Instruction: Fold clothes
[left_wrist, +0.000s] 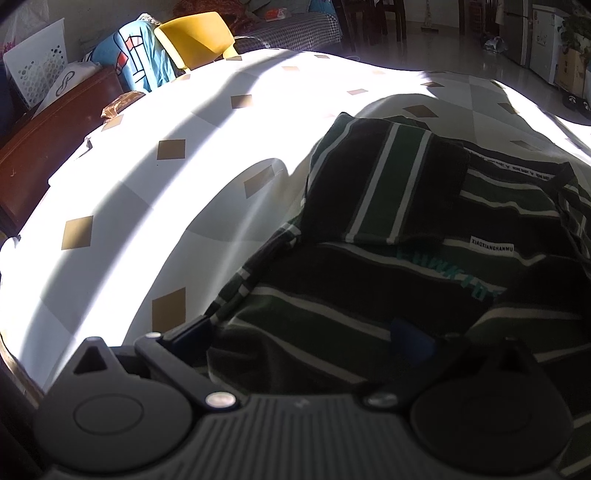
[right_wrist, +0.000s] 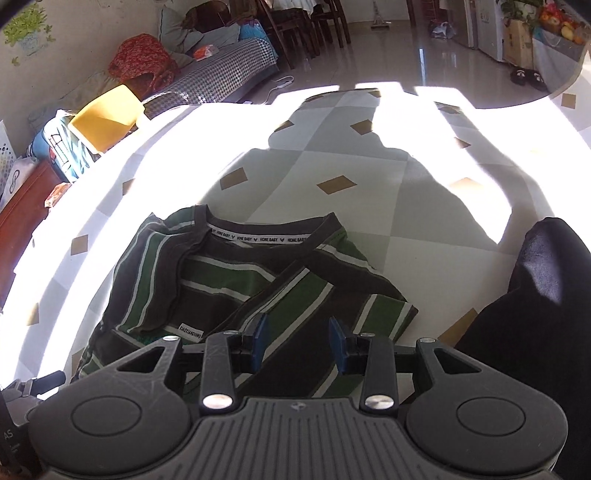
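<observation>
Item: striped shirt (right_wrist: 236, 291), dark bands with green and white stripes, lying on the table (right_wrist: 332, 173) under a white cloth with grey and tan diamonds. In the right wrist view it fills the lower left of centre, neckline at 12 o'clock showing a printed neck tape. Both sleeves are folded inward over the body: one lies at 9 o'clock, the other runs diagonally from centre toward 5 o'clock. A small white label (left_wrist: 493, 246) sits on the chest, clearest in the left wrist view.

Item: right gripper (right_wrist: 300, 339), at 6 o'clock of its own view. Blue pads (right_wrist: 261, 334) stand apart, directly above the diagonal sleeve; no fabric is caught between them, nothing pinched.

Item: left gripper (left_wrist: 306, 339), at 6 o'clock of its view, over the hem side of the shirt. Fingers are spread wide; a bunched fold of fabric rises between them. One blue pad (left_wrist: 410, 339) lies deep in shadow, and whether either pad presses on the cloth cannot be told.

Item: dark sleeve (right_wrist: 535, 314) of the person, at 4 o'clock in the right wrist view.

Item: yellow chair (left_wrist: 197, 35), at 11 o'clock beyond the table edge, just beside a blue patterned cloth (left_wrist: 140, 59).

Item: checked sofa (right_wrist: 221, 77), at 11 o'clock, well apart from the table.
</observation>
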